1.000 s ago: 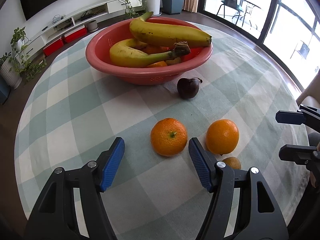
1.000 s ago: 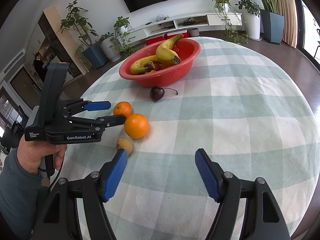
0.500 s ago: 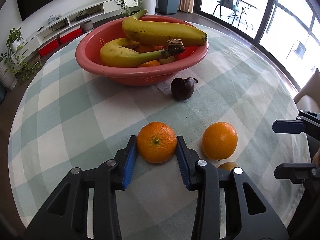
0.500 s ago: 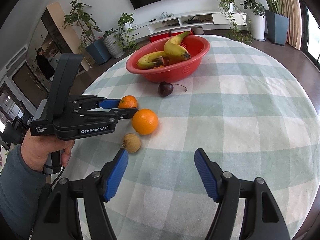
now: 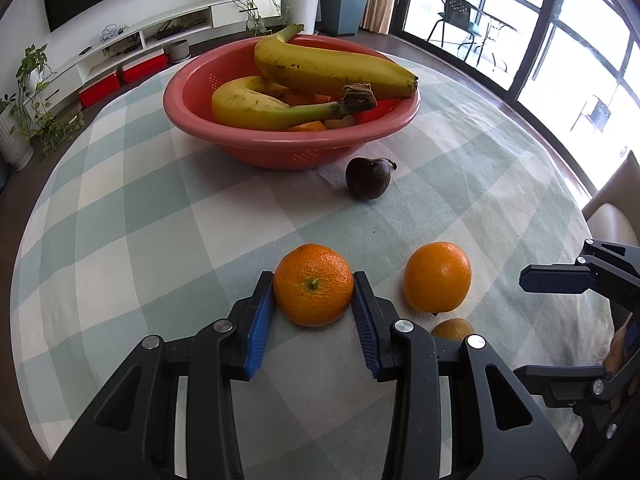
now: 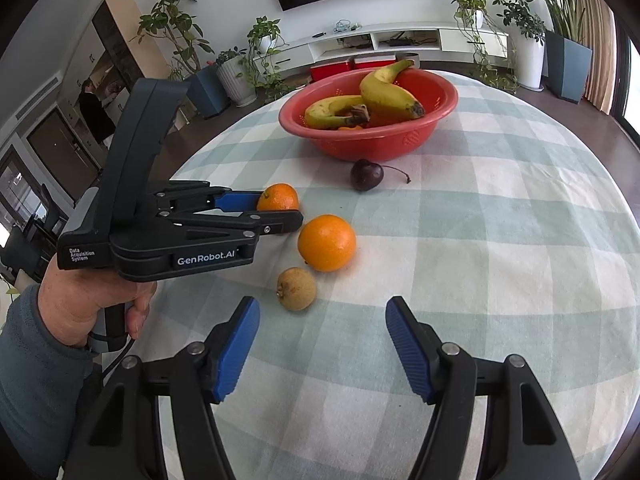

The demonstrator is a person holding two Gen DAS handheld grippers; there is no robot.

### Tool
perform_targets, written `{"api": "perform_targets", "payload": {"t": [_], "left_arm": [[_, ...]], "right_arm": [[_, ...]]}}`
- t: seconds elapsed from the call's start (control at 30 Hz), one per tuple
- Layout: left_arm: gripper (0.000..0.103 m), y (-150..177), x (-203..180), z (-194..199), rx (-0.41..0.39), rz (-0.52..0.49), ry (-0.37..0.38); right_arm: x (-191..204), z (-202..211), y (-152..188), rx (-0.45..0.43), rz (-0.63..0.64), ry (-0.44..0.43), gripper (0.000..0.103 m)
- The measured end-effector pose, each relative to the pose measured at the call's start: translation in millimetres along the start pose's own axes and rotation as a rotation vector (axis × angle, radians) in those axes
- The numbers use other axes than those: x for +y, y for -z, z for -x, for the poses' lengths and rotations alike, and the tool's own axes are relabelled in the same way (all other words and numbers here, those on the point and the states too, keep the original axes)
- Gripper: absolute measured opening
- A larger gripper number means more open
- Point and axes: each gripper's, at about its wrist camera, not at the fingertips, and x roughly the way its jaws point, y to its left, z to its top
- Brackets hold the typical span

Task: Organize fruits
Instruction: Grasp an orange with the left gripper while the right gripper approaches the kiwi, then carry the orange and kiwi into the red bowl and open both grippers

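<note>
Two blue pads of the left gripper [image 5: 313,292] pinch the mandarin [image 5: 313,285] on the checked cloth [image 5: 140,220]. Right gripper [image 6: 322,334], jaws spread and just narrowing, holds nothing; longan [image 6: 296,289] at 11 o'clock, orange [image 6: 327,243] beyond, red bowl [image 6: 368,142] farthest.

Red bowl [image 5: 248,148], yellow bananas [image 5: 332,68], green-white checked cloth [image 5: 132,216], seemingly brownish fruit [image 6: 296,289].

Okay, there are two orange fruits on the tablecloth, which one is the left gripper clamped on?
The bumpy-skinned orange, with its green stem scar facing the left wrist camera. The left gripper pads press its sides. The smoother orange sits free beside it, nearer the right gripper.
</note>
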Motion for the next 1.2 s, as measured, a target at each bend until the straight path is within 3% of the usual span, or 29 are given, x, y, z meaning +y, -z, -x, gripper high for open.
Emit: {"api": "perform_targets", "payload": {"t": [0.23,0.4,0.67,0.87,1.2], "left_arm": [[0.036,10.7,5.6,18.0,-0.036,0.039,0.012],[0.036,13.4,7.3,23.9,-0.050,0.047,0.018],[0.036,16.4,10.1,27.1,-0.052,0.060,0.025],[0.036,16.4,10.5,25.7,-0.048,0.065,0.028],[0.036,16.3,8.9,23.8,-0.044,0.062,0.034]], "right_arm": [[11.8,-15.8,-5.0,0.017,0.027,0.025,0.060],[16.6,-29.5,-8.3,0.044,0.032,0.049,0.048],[22.2,-42.0,-10.6,0.053,0.057,0.087,0.042],[28.5,-43.5,-10.2,0.058,0.091,0.106,0.029],[24.4,-34.0,-6.8,0.057,0.059,0.080,0.029]]}}
